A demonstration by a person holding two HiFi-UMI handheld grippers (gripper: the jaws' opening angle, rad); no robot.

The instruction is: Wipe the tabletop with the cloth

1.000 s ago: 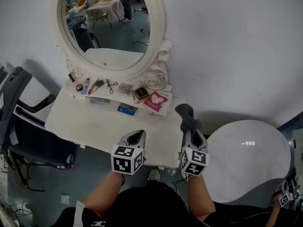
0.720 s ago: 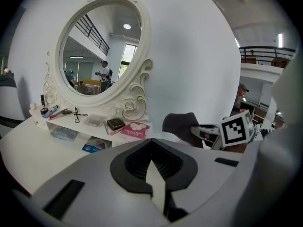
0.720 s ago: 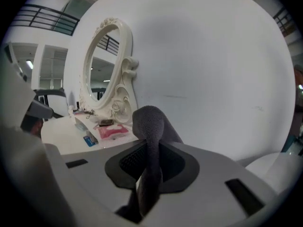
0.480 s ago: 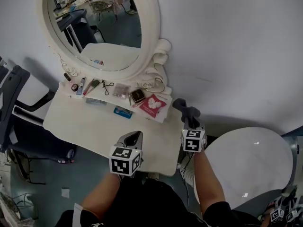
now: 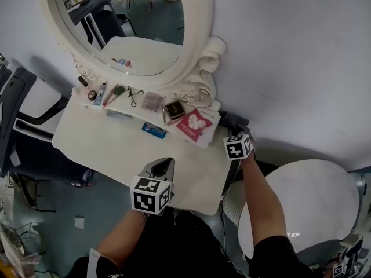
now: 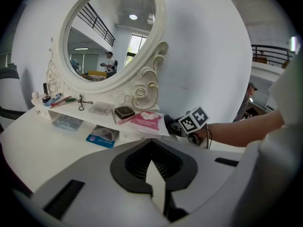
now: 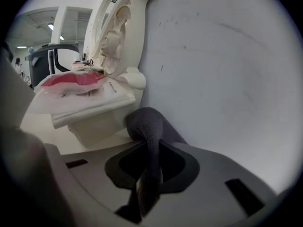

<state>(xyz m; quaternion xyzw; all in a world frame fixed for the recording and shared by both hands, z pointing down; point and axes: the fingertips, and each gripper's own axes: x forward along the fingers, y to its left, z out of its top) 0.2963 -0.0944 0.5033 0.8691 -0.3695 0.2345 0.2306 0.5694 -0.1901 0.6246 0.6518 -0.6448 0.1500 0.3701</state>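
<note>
Cloth (image 5: 234, 120) at tabletop (image 5: 116, 150) back-right corner, right of packet (image 5: 194, 124)

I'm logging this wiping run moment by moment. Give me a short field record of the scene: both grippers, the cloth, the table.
left gripper: shut, empty, over the table's near edge
right gripper: shut on the cloth, at the table's far right corner by the wall
cloth: dark grey, bunched ahead of the jaws
cloth contact with tabletop: cannot tell
table: white, oval mirror at the back
shelf items: pink packet, small cosmetics
</note>
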